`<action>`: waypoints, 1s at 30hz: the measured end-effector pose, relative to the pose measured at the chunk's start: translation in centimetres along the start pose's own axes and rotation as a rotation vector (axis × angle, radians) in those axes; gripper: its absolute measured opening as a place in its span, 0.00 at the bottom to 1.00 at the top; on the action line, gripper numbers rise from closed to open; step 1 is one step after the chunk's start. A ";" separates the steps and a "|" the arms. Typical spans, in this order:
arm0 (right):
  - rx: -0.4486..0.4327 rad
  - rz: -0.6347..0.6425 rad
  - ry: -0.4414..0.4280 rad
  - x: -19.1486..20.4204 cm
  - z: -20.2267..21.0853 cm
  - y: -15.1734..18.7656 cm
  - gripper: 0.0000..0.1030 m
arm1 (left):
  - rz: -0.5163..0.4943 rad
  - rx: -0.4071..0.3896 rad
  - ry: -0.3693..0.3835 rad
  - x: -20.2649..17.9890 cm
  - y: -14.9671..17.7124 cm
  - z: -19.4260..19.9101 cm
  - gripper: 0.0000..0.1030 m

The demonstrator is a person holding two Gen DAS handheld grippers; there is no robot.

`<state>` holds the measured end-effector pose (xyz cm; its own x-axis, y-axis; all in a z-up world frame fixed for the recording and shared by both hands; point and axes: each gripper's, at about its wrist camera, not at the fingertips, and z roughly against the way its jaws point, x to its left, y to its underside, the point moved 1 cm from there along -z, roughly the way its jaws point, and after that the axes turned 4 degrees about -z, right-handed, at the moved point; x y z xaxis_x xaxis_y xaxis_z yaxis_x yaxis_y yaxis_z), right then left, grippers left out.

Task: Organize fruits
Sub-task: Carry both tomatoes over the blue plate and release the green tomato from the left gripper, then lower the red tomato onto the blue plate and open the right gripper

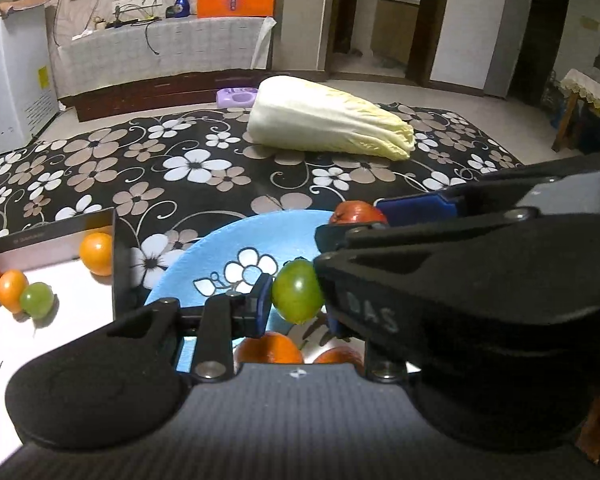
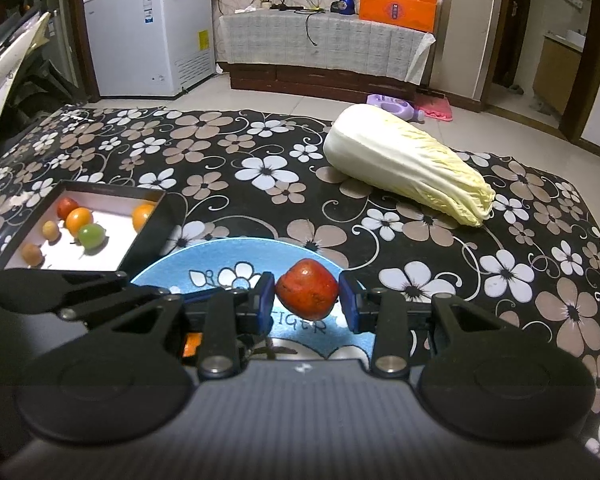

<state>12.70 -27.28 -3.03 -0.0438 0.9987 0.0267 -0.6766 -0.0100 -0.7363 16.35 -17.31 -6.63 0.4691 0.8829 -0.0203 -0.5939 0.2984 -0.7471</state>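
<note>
The left hand-held gripper (image 1: 296, 298) is clamped on a green fruit (image 1: 297, 297), lifted over the blue plate (image 1: 220, 248). The right hand-held gripper (image 2: 307, 300) pinches a red fruit (image 2: 307, 289) between its blue pads, above the same plate. At about ten o'clock from the plate sits a black-walled box (image 2: 148, 236) with a white floor, holding several small orange, red and green fruits. A napa cabbage (image 2: 408, 164) lies at about one o'clock on the flowered bench (image 2: 220, 152).

text 1: "DAS" on right gripper (image 1: 384, 216) arm | text 2: "TIGER" on blue plate (image 2: 228, 256) | other labels illegible
</note>
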 end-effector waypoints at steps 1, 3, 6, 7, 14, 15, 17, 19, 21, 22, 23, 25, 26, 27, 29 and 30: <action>0.001 -0.001 0.000 0.0 0.0 0.0 0.37 | -0.003 -0.006 0.001 -0.1 0.0 0.1 0.32; 0.005 -0.003 0.001 -0.1 -0.1 0.0 0.37 | -0.011 -0.014 0.006 -0.2 0.0 0.3 0.32; 0.007 -0.003 0.002 -0.1 -0.2 0.1 0.38 | -0.016 -0.018 0.021 -0.3 0.1 0.6 0.32; 0.007 -0.004 0.002 -0.1 -0.2 0.1 0.38 | -0.021 -0.020 0.026 -0.4 0.1 0.7 0.32; 0.013 -0.009 0.008 -0.1 -0.4 0.2 0.38 | -0.056 -0.035 0.056 -0.7 0.5 1.6 0.33; 0.013 -0.010 0.006 -0.1 -0.4 0.2 0.38 | -0.058 -0.038 0.060 -0.7 0.6 1.8 0.33; 0.013 -0.008 0.004 0.1 -0.4 0.2 0.38 | -0.068 -0.049 0.066 -0.7 0.7 2.3 0.33; 0.015 -0.007 0.002 0.2 -0.5 0.2 0.37 | -0.071 -0.058 0.069 -0.7 0.8 2.6 0.33; 0.016 -0.007 0.000 0.4 -0.6 0.2 0.37 | -0.065 -0.059 0.066 -0.5 0.8 2.7 0.41; 0.015 -0.008 -0.002 0.4 -0.6 0.2 0.37 | -0.059 -0.060 0.063 -0.3 0.8 2.7 0.43; 0.015 -0.008 -0.003 0.5 -0.6 0.2 0.37 | -0.053 -0.061 0.061 -0.1 0.8 2.8 0.48; 0.016 -0.008 -0.005 0.7 -0.7 0.2 0.37 | -0.045 -0.067 0.066 0.1 0.8 3.0 0.51; 0.018 -0.006 -0.006 0.7 -0.7 0.2 0.37 | -0.044 -0.070 0.066 0.2 0.9 3.1 0.53; 0.020 -0.005 -0.006 0.8 -0.8 0.2 0.37 | -0.047 -0.074 0.065 0.2 0.9 3.3 0.56; 0.022 -0.005 -0.008 0.7 -0.9 0.2 0.37 | -0.050 -0.080 0.065 0.4 0.9 3.7 0.59; 0.022 -0.005 -0.009 0.8 -0.9 0.2 0.37 | -0.051 -0.084 0.069 0.5 0.9 4.0 0.59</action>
<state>13.17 -26.49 -3.72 -0.0469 0.9982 0.0363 -0.6928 -0.0063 -0.7211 13.42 -15.17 -4.70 0.5425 0.8397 -0.0244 -0.5127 0.3080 -0.8014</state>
